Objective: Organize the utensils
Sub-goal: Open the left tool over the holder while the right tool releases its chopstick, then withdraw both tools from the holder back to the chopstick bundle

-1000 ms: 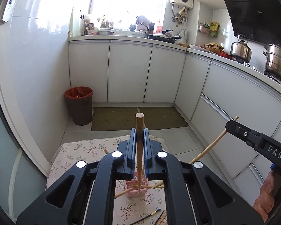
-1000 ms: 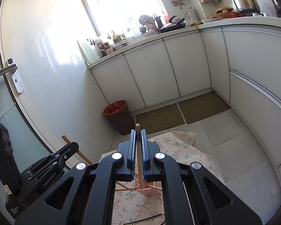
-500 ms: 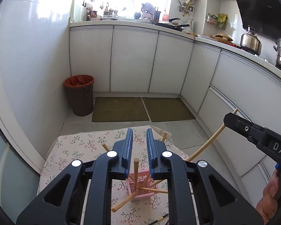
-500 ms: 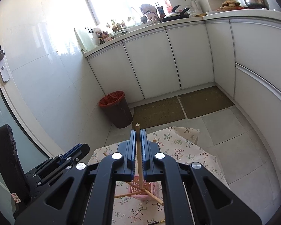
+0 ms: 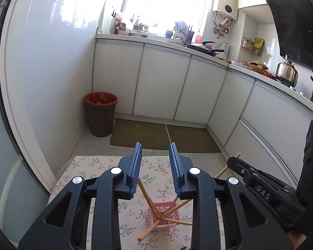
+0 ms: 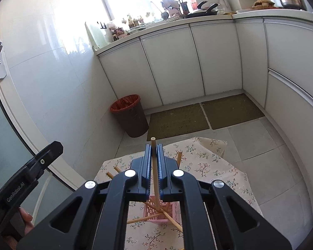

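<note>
Several round wooden chopsticks [image 5: 173, 218] sit in a small pink basket [image 5: 167, 215] of perforated plastic, square in outline, standing on a floral tablecloth [image 5: 106, 166]; they lean apart in different directions, crossing low in the basket, one poking out through its near left side with its blunt end lying on the cloth. One more chopstick [image 6: 154, 166], a pale, straight, thin stick, is clamped between the ribbed blue pads of the right gripper [image 6: 154, 162]; its long axis runs along the fingers, the upper end rising just past the fingertips, the lower end reaching down toward the basket beneath and behind the pads, though whether it touches the basket I cannot tell; the jaws stand narrow, pressed on the stick, and are beginning to part. The left gripper [image 5: 155, 162], black-bodied with the same ribbed blue pads, has its jaws opening with a clear gap and nothing gripped; the basket lies below and behind its fingertips. Beyond both fingertips, on the tiled floor, are brown mats [image 6: 177, 120] and a dark bin [image 5: 101, 114] with a red liner beside white cabinets [image 5: 160, 83].
</note>
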The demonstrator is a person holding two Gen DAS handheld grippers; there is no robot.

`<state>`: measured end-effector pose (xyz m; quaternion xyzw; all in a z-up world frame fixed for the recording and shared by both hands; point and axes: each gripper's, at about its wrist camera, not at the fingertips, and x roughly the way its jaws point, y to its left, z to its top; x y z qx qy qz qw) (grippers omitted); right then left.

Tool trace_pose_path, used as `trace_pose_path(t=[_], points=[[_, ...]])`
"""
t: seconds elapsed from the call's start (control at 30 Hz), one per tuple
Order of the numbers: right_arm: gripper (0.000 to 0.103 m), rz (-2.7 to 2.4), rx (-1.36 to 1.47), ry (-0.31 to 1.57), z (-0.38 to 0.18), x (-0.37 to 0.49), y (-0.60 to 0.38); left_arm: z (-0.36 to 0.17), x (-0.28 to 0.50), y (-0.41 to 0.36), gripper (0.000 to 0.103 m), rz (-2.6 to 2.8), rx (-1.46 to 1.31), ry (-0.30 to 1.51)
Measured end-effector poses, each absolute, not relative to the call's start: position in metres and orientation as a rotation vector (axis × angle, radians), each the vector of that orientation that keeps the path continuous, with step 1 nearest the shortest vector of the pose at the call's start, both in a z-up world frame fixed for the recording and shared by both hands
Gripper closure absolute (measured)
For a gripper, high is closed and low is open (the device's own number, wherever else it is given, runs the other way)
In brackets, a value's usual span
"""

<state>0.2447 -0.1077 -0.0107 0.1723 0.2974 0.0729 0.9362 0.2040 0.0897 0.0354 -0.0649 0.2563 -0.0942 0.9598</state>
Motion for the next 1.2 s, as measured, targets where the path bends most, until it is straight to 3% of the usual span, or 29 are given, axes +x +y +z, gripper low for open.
trace_pose_path(t=[0.37,0.6,0.77,0.93,1.1,1.2], points=[[0.09,0.077,0.295,0.569,0.002,0.228,-0.114,0.038,0.197,0.08,0.071,-0.17,-0.069,0.545],[0.057,0.014,0.323,0.534,0.012,0.195,-0.135,0.045,0.175,0.07,0.046,-0.153,-0.044,0.513],[0.045,-0.014,0.362,0.508,0.022,0.172,-0.154,0.047,0.16,0.068,0.039,-0.153,-0.039,0.512],[0.029,-0.049,0.346,0.458,0.027,0.146,-0.157,0.048,0.142,0.063,0.023,-0.152,-0.019,0.491],[0.009,-0.118,0.298,0.42,0.025,0.124,-0.155,0.042,0.13,0.059,0.015,-0.145,-0.003,0.496],[0.007,-0.183,0.254,0.412,0.019,0.112,-0.153,0.037,0.123,0.058,0.009,-0.143,-0.002,0.5]])
